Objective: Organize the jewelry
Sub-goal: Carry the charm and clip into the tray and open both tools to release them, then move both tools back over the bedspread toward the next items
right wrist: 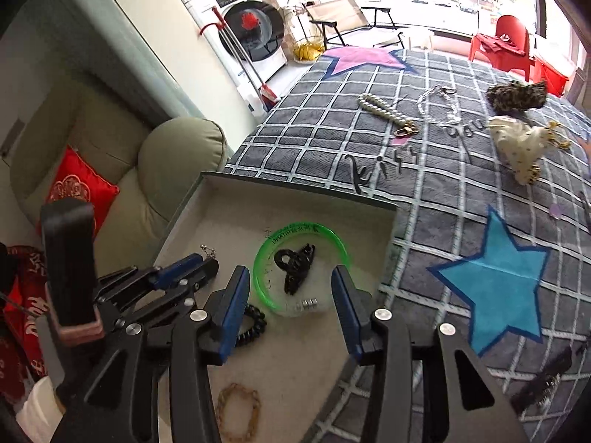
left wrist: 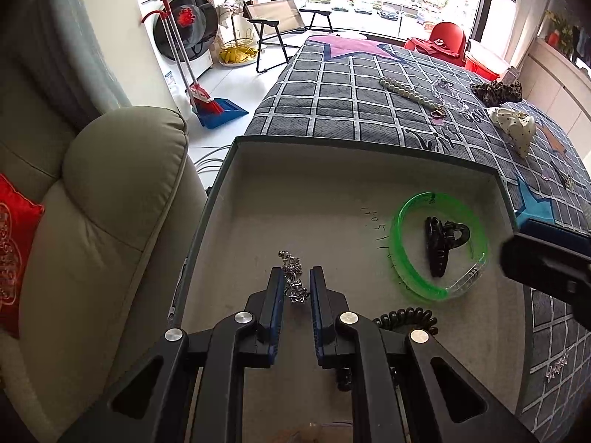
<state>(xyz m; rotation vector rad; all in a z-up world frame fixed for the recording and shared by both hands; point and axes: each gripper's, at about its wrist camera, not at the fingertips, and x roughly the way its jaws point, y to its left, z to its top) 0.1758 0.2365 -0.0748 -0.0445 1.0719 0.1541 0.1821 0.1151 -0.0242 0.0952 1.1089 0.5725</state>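
An open grey box [left wrist: 332, 147] lies on the checked bedspread. Inside it are a green bangle [left wrist: 397, 229] with a black claw clip [left wrist: 439, 247] in its ring, and a black spiral hair tie [left wrist: 406, 317]. My left gripper [left wrist: 297, 271] is low in the box, shut on a silver chain [left wrist: 293, 284] that bunches between its pads. My right gripper [right wrist: 290, 271] hangs open above the green bangle [right wrist: 306, 227] and the claw clip [right wrist: 295, 262], holding nothing. The left gripper [right wrist: 208, 264] shows beside it. A gold chain bracelet [right wrist: 238, 413] lies in the box's near part.
On the bedspread beyond the box lie a pearl strand [left wrist: 402, 90], a clear chain [left wrist: 448, 94], a leopard scrunchie [left wrist: 496, 90] and a white dotted scrunchie [left wrist: 517, 125]. A beige sofa [left wrist: 110, 203] stands left of the box. A dark clip [right wrist: 543, 380] lies at the near right.
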